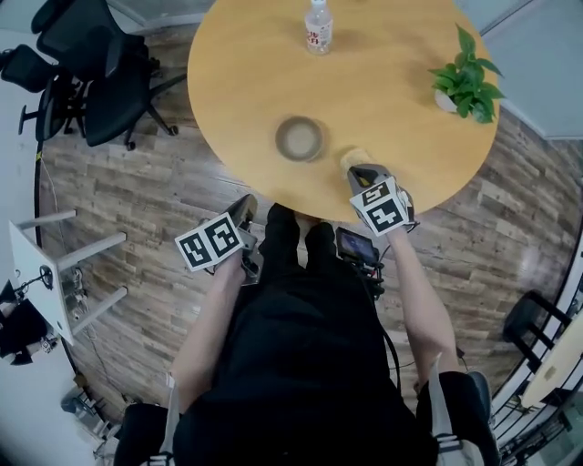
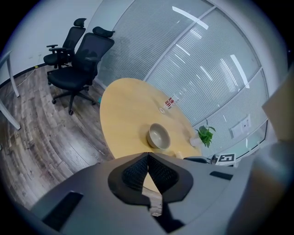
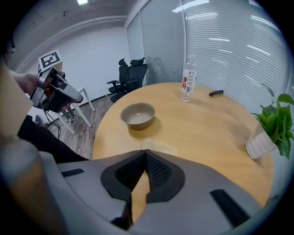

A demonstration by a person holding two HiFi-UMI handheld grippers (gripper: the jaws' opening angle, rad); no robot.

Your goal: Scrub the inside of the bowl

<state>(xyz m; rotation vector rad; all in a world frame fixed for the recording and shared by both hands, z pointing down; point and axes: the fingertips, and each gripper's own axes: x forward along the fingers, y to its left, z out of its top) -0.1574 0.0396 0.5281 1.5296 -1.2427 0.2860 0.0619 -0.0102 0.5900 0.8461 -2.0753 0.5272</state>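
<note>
Jaws of left gripper (image 2: 148,155) and right gripper (image 3: 146,152) both closed tip to tip, empty; sponge (image 3: 158,146) lies just beyond right gripper.

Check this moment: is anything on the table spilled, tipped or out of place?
Nothing stands out. The grey round bowl sits upright on the round wooden table, the clear plastic bottle stands, the pale yellow sponge lies near the edge, and no spill shows.

Red characters are printed on the bottle (image 3: 187,79) (too small to be read). Square markers are carried by the left cube (image 1: 211,242) and right cube (image 1: 380,206).
</note>
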